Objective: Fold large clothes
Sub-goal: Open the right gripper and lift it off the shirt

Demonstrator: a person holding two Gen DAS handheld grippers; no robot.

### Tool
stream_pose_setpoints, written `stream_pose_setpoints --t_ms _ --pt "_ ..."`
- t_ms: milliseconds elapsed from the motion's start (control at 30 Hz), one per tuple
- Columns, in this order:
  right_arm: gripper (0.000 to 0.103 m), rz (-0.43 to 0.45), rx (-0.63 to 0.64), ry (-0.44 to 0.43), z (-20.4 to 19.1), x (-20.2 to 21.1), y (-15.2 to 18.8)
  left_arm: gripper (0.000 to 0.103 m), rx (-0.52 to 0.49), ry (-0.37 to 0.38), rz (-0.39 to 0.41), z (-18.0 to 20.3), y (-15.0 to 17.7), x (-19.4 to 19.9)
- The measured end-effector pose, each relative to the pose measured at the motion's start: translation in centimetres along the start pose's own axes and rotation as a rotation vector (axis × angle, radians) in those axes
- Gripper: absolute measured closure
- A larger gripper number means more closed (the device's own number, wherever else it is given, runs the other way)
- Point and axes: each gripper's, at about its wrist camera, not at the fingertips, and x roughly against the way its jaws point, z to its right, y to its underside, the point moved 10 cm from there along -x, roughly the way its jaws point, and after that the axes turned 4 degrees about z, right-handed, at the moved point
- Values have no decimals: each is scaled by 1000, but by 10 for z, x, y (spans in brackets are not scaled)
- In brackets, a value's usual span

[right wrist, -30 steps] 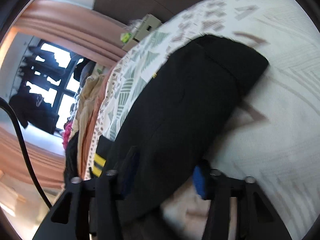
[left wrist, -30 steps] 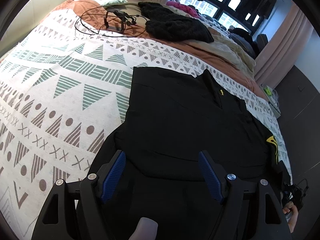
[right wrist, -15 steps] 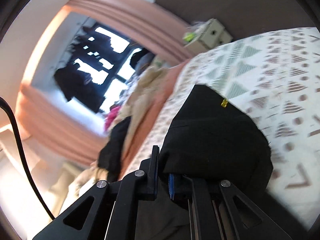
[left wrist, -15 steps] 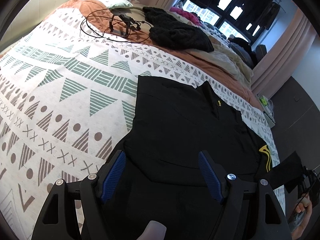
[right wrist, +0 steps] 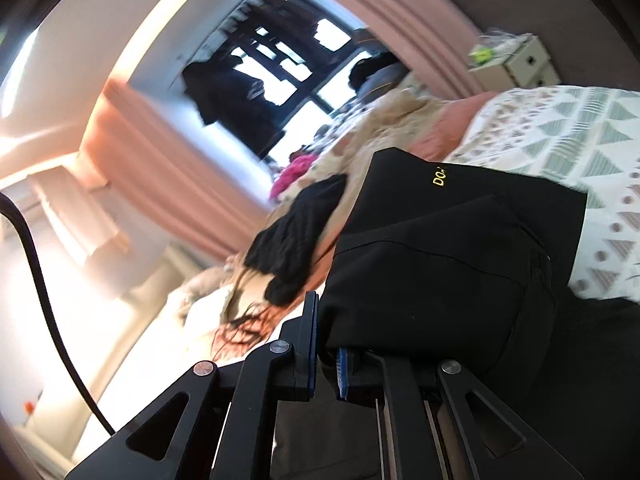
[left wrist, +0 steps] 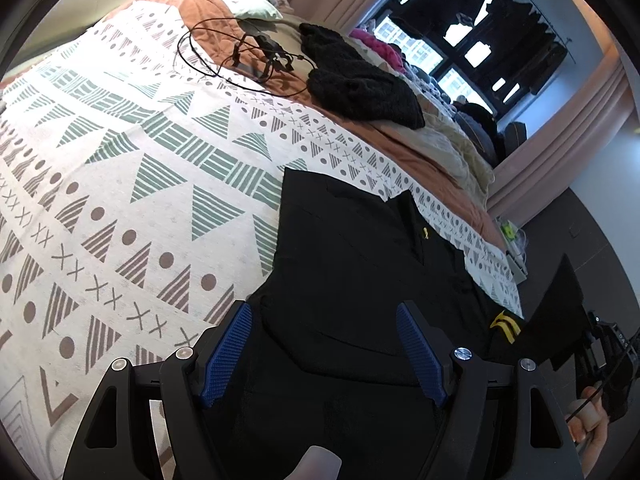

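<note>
A large black shirt (left wrist: 360, 264) with small yellow marks lies spread on the patterned bedspread (left wrist: 120, 184). My left gripper (left wrist: 324, 348) is open and empty, hovering just above the shirt's near part. My right gripper (right wrist: 328, 354) is shut on the black shirt's sleeve (right wrist: 440, 264) and holds it lifted off the bed. That raised sleeve (left wrist: 560, 308) and the right gripper (left wrist: 600, 348) also show at the right edge of the left wrist view.
A black knit garment (left wrist: 360, 80) and a tangle of black cables (left wrist: 248, 56) lie further up the bed. Beige and pink clothes (left wrist: 452, 140) are heaped at the far side. A small nightstand (right wrist: 516, 64) stands past the bed's edge.
My right gripper closed on the sleeve and lifted it up off the bed, swinging toward the window. My left gripper stayed open and rose slightly over the shirt.
</note>
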Motion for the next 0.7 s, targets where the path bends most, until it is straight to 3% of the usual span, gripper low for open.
stream_pose_setpoints --t_ms 233,300,367,400,500,700 --pt "94 -133 87 -58 -50 -53 64 27 47 2 9 -18 -11 6" --pt "94 -183 132 -32 -57 -71 87 27 62 4 13 -23 -14 7" --pt "92 -254 214 56 -57 -91 116 27 79 16 22 -26 -17 10" --pt "87 -287 251 94 -57 -99 128 27 85 20 28 -27 -19 11" --pt "46 -406 348 185 -50 -116 163 27 89 20 37 -28 -22 14" --pt "34 -494 343 170 -42 -110 182 27 69 36 27 -20 -20 14"
